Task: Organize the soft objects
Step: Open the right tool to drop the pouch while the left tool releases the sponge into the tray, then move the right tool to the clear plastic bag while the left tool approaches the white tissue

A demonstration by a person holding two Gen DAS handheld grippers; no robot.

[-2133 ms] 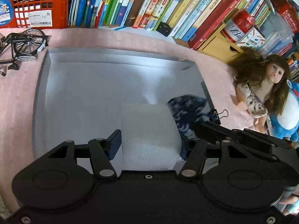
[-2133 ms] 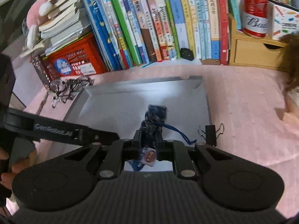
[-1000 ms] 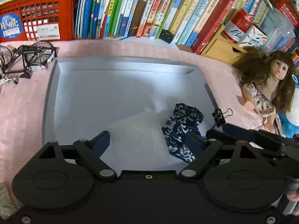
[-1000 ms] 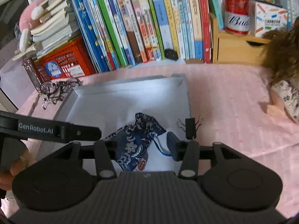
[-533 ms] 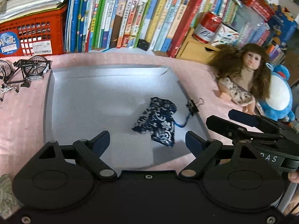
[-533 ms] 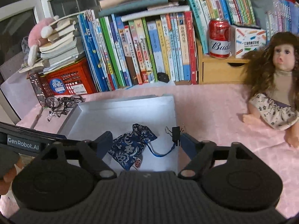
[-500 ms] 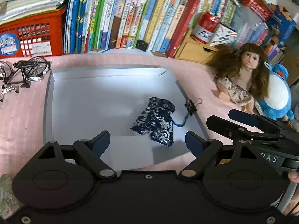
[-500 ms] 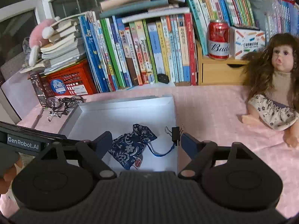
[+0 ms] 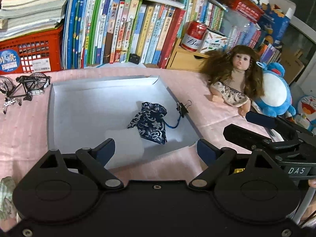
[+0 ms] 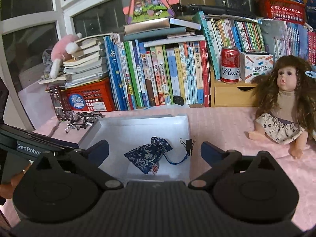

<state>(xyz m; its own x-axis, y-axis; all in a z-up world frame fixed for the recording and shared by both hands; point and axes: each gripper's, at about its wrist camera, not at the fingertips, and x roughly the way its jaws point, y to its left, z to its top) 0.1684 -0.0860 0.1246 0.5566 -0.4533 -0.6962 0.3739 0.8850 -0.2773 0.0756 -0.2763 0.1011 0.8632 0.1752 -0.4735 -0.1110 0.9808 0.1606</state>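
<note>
Pouch: your navy drawstring fabric pouch with a silver floral pattern (image 10: 148,155) lies on its side inside the shallow silver-grey cardboard tray (image 9: 79,102), toward the tray's right half, on the pink cloth-covered table (image 10: 221,130).

Cord: a thin blue drawstring (image 10: 176,161) runs from the pouch to a small black binder clip (image 10: 189,144) on the tray's right rim.

Foam sheet: a pale, translucent foam sheet (image 9: 126,140) lies flat in the tray beside and partly under the pouch.

Handling: you should expect the pouch to be light, limp and easily crushed; it will sag and fold when lifted. The brocade looks slightly slick.

Where to hold: pinch the gathered neck or the middle of the body, not the cord, which looks tethered to the clip and could drag it.

Left gripper (image 9: 156,148): jaws opening, standing wide, nothing between them; it hangs over the tray's near edge.

Right gripper (image 10: 155,151): jaws opening to their widest, empty; the pouch lies on the tray beyond them, untouched.

Readable writing: "Bud…" on the red drink can (image 10: 230,65); "POCKET LABEL PRINTER" on the white box (image 10: 256,67); "GenRobot" on the left gripper's arm; "DAS" on the right gripper's arm. The small red tag on the pouch is too small to read.
</note>
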